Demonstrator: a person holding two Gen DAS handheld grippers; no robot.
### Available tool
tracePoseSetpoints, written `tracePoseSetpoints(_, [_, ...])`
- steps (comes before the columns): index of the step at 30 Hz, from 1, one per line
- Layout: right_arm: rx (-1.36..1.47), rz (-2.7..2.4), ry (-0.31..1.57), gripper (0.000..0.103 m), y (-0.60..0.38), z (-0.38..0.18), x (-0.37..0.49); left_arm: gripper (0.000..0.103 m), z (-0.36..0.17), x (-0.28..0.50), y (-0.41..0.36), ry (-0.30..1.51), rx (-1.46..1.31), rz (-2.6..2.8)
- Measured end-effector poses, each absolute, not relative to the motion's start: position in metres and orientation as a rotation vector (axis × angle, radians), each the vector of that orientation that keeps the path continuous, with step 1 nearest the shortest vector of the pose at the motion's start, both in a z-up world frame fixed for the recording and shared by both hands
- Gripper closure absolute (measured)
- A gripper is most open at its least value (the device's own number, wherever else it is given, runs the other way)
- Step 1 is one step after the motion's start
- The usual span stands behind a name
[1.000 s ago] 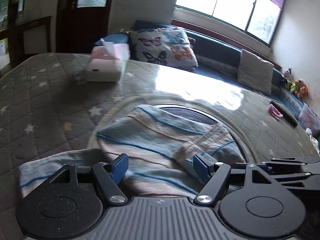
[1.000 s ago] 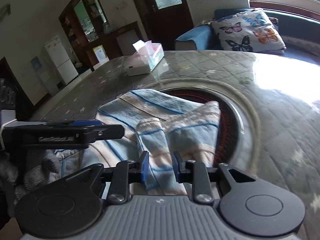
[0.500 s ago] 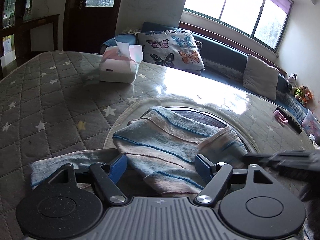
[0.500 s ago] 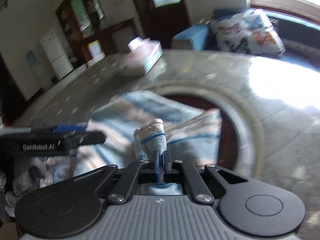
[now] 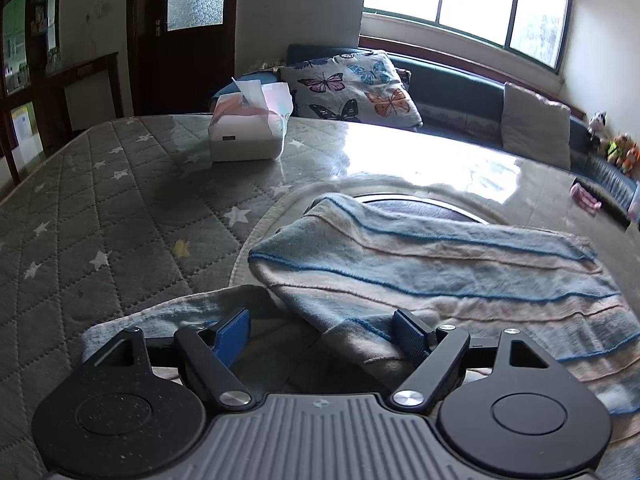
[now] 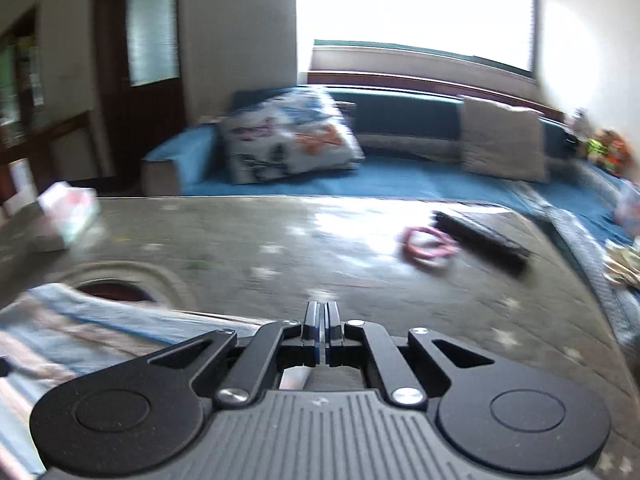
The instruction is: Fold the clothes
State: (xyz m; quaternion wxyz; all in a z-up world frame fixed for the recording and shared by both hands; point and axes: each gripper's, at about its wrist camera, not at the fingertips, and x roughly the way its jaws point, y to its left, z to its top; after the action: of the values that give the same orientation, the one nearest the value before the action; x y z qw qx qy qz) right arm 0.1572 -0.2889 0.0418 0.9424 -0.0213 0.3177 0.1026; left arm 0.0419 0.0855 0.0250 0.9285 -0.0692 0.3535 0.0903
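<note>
A blue and beige striped cloth [image 5: 440, 264] lies on the grey quilted star-pattern table cover [image 5: 100, 208], spread out to the right over the round inset. My left gripper [image 5: 322, 330] is open, its blue pads either side of the cloth's near edge, holding nothing. My right gripper [image 6: 321, 316] has its jaws pressed together; a pale strip shows behind them, but cloth between the tips is not visible. The cloth [image 6: 80, 328] lies low at the left of the blurred right wrist view.
A tissue box [image 5: 248, 128] stands at the table's far left. A pink ring-shaped item [image 6: 426, 246] and a dark flat bar [image 6: 480, 236] lie on the far right. A blue sofa with a butterfly cushion [image 5: 352, 88] is behind the table.
My right gripper shut on the cloth's folded corner, then swung right, and the fold is now laid open to the right. The left gripper stayed open by the near edge.
</note>
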Motion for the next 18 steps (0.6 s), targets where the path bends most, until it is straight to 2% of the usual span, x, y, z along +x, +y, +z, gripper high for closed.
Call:
tracePoseSetpoints(9, [-0.038,0.337,0.838,0.088,-0.327,0.013,0.11,0.019,0.034,0.027,0.087,0.696,-0.085,0.205])
tracePoseSetpoints(12, [-0.031,0.401,0.882,0.08,-0.328,0.007,0.086,0.019,0.039,0.018,0.09,0.682,-0.089,0.218])
tracePoseSetpoints(15, [-0.032,0.457,0.903,0.067,-0.328,0.004,0.064,0.019,0.045,0.006,0.095,0.661,-0.1,0.233])
tracePoseSetpoints(18, [-0.028,0.471,0.905,0.067,-0.327,0.001,0.053,0.019,0.048,-0.007,0.102,0.653,-0.109,0.262])
